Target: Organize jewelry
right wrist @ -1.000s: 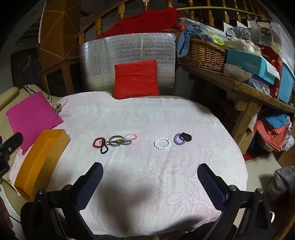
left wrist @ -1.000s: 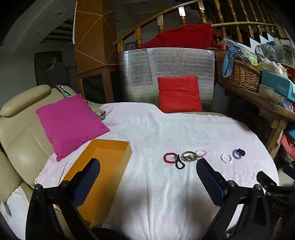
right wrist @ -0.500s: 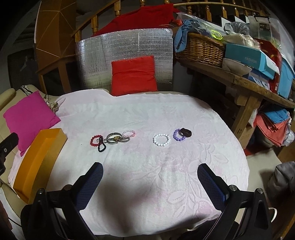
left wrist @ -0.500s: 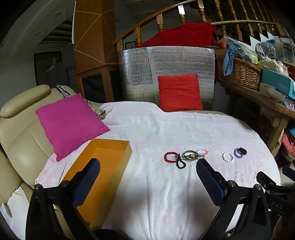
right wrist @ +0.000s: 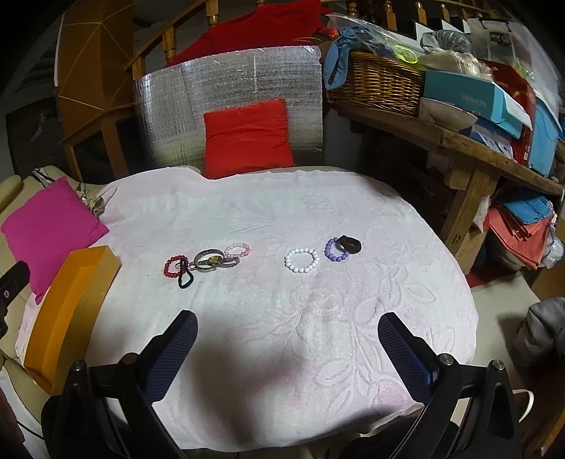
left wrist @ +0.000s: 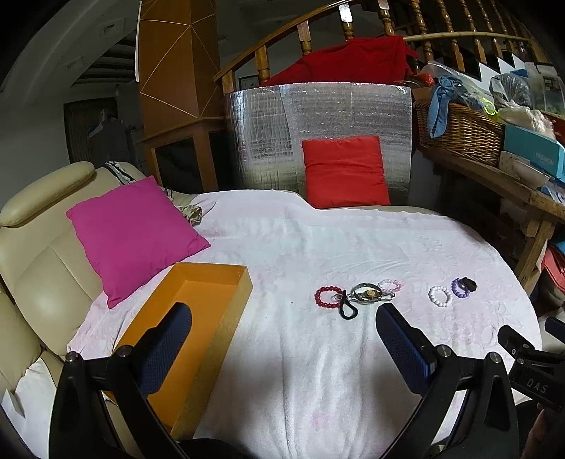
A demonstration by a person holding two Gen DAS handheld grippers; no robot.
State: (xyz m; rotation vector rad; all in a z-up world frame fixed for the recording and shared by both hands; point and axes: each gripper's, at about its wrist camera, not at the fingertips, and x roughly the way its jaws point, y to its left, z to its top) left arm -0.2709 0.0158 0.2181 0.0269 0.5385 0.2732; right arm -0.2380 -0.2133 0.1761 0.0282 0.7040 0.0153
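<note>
Both grippers, left point(left wrist: 282, 339) and right point(right wrist: 287, 339), gape wide, empty. White bracelet point(right wrist: 302, 260) at 12 o'clock: straddle one bead strand, pinch low, avoid cloth point(right wrist: 317, 335).

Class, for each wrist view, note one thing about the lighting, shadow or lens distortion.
Left wrist view: fisheye bends the stair railing into a curve and blackens the corners. Right wrist view: a broad dark shadow lies on the pink blanket between the open right gripper fingers; the jewelry beyond stays evenly lit.
</note>
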